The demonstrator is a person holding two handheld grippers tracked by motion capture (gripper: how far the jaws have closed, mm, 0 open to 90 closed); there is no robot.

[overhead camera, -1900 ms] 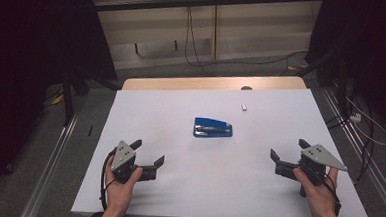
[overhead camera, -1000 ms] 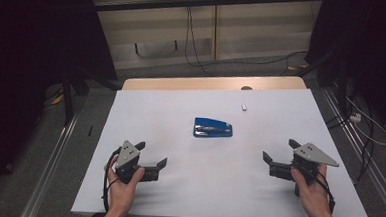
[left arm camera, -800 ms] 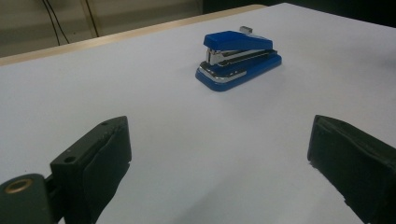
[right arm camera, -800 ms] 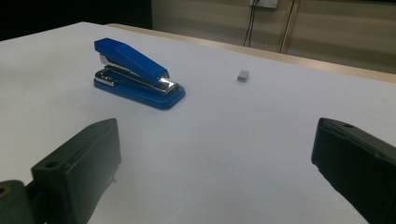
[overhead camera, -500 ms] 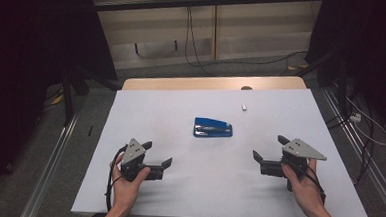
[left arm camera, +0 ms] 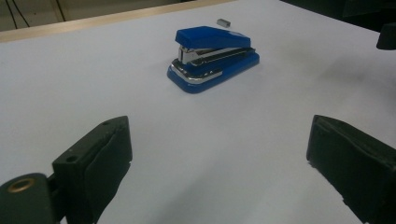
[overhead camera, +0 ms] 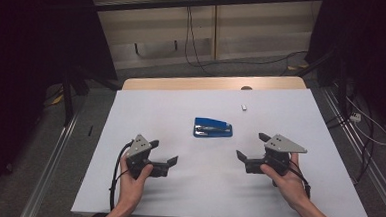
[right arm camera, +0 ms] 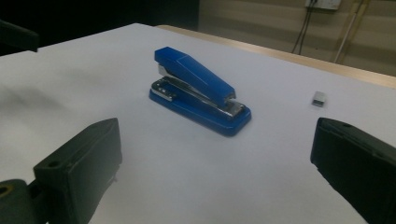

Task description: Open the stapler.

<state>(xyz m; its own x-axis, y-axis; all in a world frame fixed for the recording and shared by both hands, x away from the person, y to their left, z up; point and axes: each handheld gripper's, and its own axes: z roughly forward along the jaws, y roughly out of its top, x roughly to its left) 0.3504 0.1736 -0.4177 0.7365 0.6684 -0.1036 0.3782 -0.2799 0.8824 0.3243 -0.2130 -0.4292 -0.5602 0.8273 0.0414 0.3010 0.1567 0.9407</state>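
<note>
Left tool (overhead camera: 164, 154) sat low over the near left part of the bench (overhead camera: 146, 111), jaws spread wide with nothing between them, and the right tool (overhead camera: 251, 147) mirrored it on the near right side, also gaping and holding nothing. Both pointed inward toward the middle. Blue stapler (overhead camera: 213, 128) lay flat on the white bench top roughly between the two tools but a bit farther back, well apart from either one, touching neither. From the left gripper view its open metal mouth faced the camera side, with chrome trim on the base; from the right gripper view the top arm looked slightly raised at one end. Only other thing on the sheet was a tiny grey block (overhead camera: 243, 107), sitting behind the stapler toward the far right, not touching it. Nothing stood between either tool and the stapler, just bare white surface. Past the bench's wooden far edge, cables (overhead camera: 204, 49) ran down along the floor and wall.
</note>
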